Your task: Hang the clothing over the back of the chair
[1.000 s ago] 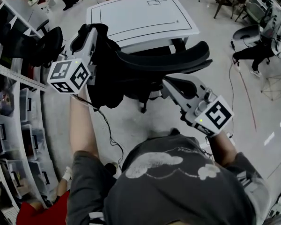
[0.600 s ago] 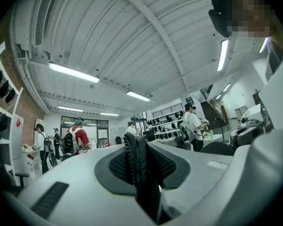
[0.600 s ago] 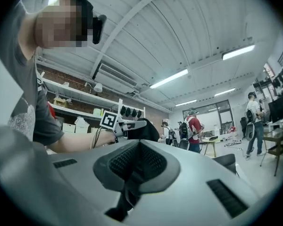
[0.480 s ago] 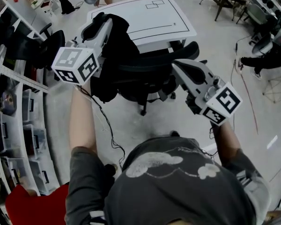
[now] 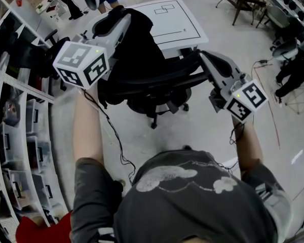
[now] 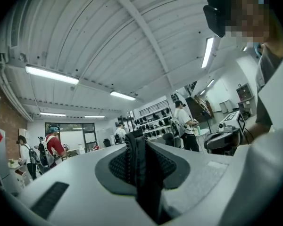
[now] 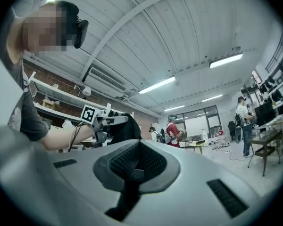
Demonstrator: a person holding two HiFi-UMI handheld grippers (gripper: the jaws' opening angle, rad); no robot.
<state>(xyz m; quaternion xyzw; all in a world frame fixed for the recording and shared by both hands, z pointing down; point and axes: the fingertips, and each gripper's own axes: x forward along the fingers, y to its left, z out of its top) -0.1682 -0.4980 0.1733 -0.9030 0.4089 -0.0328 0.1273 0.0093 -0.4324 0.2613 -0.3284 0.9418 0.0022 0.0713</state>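
A workshop with a grey concrete floor [image 5: 192,130] and storage shelves [image 5: 10,130] along the left holds a white desk [image 5: 185,22] drawn with thin black lines and small rectangles, and no lettering on it can be read. In front of it stands a black office chair [image 5: 157,80]. The left gripper [image 5: 120,18] has its jaws clamped on a fold of the black clothing [image 5: 139,42], which hangs over the left end of the chair back, while the right gripper [image 5: 206,55], its cube showing square black-and-white markers, has its jaws drawn together at the right end.
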